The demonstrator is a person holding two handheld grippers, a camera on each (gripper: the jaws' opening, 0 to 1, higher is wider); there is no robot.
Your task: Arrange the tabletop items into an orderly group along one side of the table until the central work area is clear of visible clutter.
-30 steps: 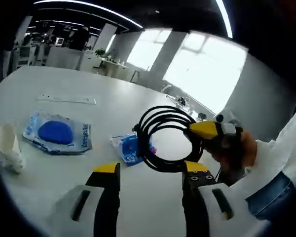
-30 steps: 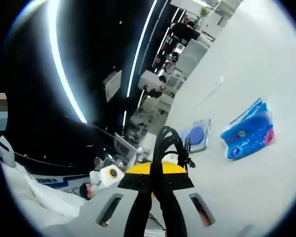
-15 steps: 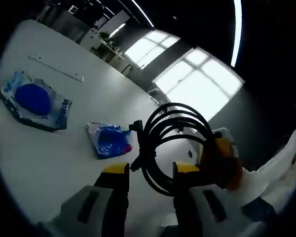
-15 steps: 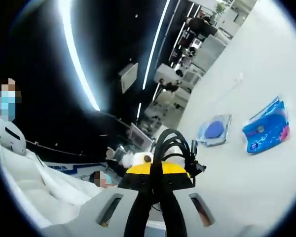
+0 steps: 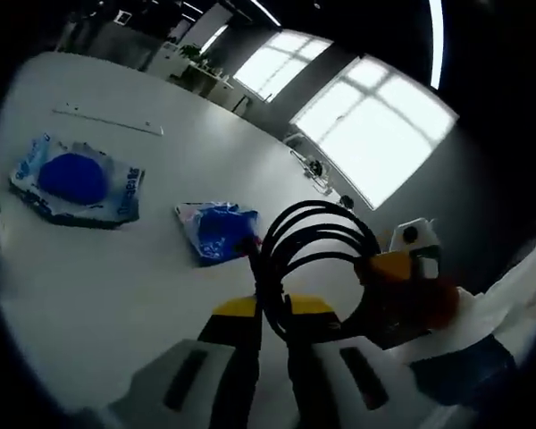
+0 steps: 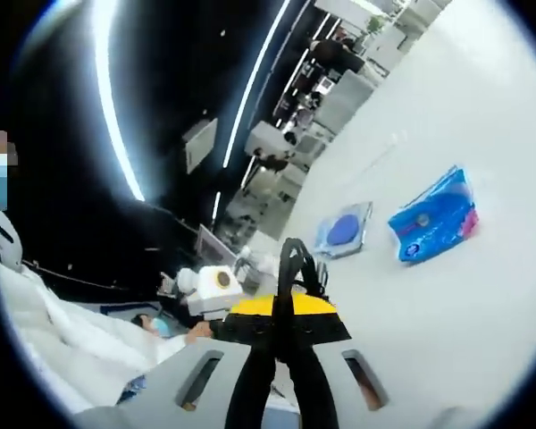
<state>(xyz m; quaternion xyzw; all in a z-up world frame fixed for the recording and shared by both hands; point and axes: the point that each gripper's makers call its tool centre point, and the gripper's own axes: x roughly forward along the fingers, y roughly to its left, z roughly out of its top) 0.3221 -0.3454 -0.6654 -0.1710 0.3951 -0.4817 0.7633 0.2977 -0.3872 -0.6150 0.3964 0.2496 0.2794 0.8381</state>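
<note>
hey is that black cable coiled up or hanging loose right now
Coiled. The black cable forms several stacked round loops, held up off the white table, with both the left claw and right claw closed on it.

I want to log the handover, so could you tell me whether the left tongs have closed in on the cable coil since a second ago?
Yes. The left tongs narrowed around the black cable coil, which the right tongs also hold.

Coiled black cable [image 5: 314,259], seemingly aloft
</note>
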